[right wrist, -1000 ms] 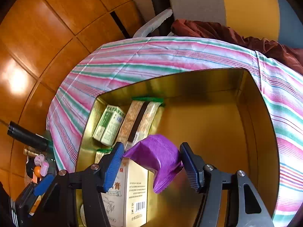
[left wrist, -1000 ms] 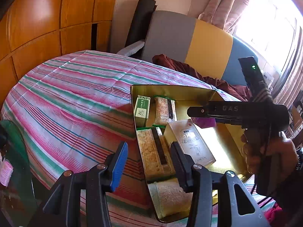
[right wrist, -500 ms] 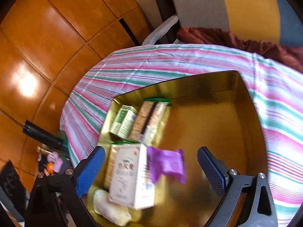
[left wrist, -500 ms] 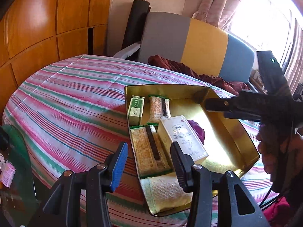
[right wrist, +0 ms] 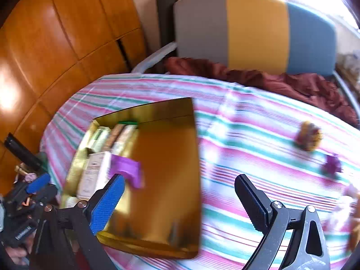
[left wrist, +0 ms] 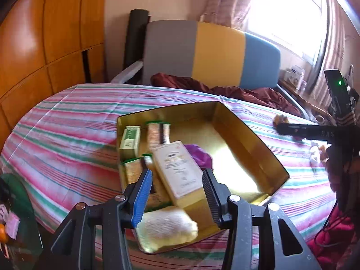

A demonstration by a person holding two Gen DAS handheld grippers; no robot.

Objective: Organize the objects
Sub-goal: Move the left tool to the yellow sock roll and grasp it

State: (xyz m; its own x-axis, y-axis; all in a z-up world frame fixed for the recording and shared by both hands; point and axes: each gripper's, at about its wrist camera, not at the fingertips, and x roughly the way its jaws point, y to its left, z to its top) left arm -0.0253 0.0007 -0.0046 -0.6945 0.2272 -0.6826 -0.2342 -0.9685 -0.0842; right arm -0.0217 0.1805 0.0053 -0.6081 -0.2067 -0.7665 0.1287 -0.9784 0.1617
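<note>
An open gold tin (left wrist: 254, 144) sits on the striped tablecloth (left wrist: 67, 135). It holds a green box (left wrist: 130, 138), cracker packs (left wrist: 157, 132), a white box (left wrist: 177, 168), a pale soft packet (left wrist: 166, 225) and a purple packet (right wrist: 126, 171). The purple packet lies loose beside the white box. My left gripper (left wrist: 176, 195) hovers over the tin's near end, partly open, gripping nothing. My right gripper (right wrist: 180, 202) stands wide open and empty above the tin's right edge, apart from the purple packet.
Small wrapped items lie loose on the cloth to the right: a yellow-brown one (right wrist: 308, 138) and a purple one (right wrist: 333, 164). A grey, yellow and blue chair back (left wrist: 213, 54) with a maroon cloth (left wrist: 236, 90) stands behind the table. Wood panelling (left wrist: 45, 45) lines the left.
My right gripper opened wide and let go of the purple packet, which now lies in the tin; it then drew back up and to the right. My left gripper pulled back slightly.
</note>
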